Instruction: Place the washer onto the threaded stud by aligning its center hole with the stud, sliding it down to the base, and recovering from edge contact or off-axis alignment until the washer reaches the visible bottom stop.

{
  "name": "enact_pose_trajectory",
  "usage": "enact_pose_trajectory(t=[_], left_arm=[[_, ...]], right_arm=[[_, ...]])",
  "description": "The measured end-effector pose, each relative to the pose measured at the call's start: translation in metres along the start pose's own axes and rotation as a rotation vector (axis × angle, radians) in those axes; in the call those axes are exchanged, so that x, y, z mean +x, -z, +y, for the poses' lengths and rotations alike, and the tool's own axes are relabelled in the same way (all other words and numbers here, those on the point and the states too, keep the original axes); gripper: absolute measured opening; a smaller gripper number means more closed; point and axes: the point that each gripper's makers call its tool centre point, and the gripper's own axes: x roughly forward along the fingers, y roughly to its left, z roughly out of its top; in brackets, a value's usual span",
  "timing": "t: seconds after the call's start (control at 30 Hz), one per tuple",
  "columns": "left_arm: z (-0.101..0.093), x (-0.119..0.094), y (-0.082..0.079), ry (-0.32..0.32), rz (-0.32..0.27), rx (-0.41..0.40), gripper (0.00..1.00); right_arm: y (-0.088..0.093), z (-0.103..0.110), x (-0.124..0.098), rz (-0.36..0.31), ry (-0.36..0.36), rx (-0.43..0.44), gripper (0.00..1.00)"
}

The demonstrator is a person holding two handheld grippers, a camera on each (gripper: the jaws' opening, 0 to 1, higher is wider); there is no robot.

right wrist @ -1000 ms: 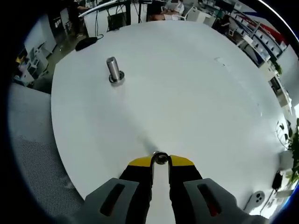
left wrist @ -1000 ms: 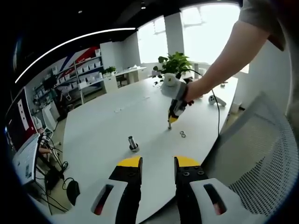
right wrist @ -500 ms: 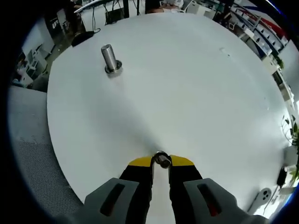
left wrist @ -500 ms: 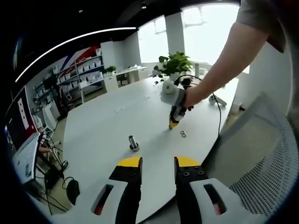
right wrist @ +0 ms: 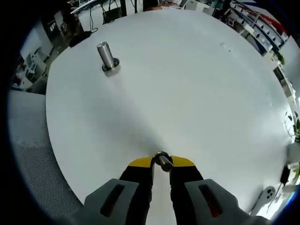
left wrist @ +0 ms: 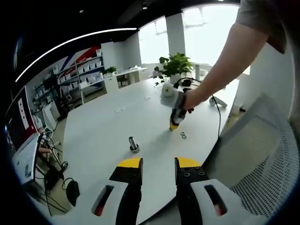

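A short metal stud [right wrist: 107,57] with a ring at its base stands upright on the white table [right wrist: 187,93]; I also see the stud [left wrist: 134,144] in the left gripper view. My right gripper [right wrist: 161,162] is shut on a metal washer [right wrist: 163,161], held just above the table, well away from the stud. In the left gripper view the right gripper [left wrist: 174,125] hangs tip-down over the table, held by a person's hand. My left gripper [left wrist: 158,164] is open and holds nothing, hovering at the table's near edge.
Two loose washers [left wrist: 183,135] lie on the table by the right gripper. A potted plant [left wrist: 174,65] and a white controller [left wrist: 216,101] with a cable sit at the far end. A mesh chair [left wrist: 262,154] stands on the right.
The right gripper has lifted and drifted a little, with the washer held between its jaws; the stud sits slightly higher and further left in its view. The left gripper has stayed still.
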Motion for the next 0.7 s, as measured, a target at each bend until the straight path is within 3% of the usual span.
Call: enact_pose_trajectory(t=[0.37,0.7], left_arm=[[0.000,0.000,-0.001,0.003,-0.003,0.000,0.25],[-0.002,0.001,0.000,0.013,0.000,-0.006,0.26]], right_arm=[[0.008,0.000,0.002,0.028,-0.007,0.015,0.17],[0.013,-0.003,-0.014,0.016,0.000,0.042,0.17]])
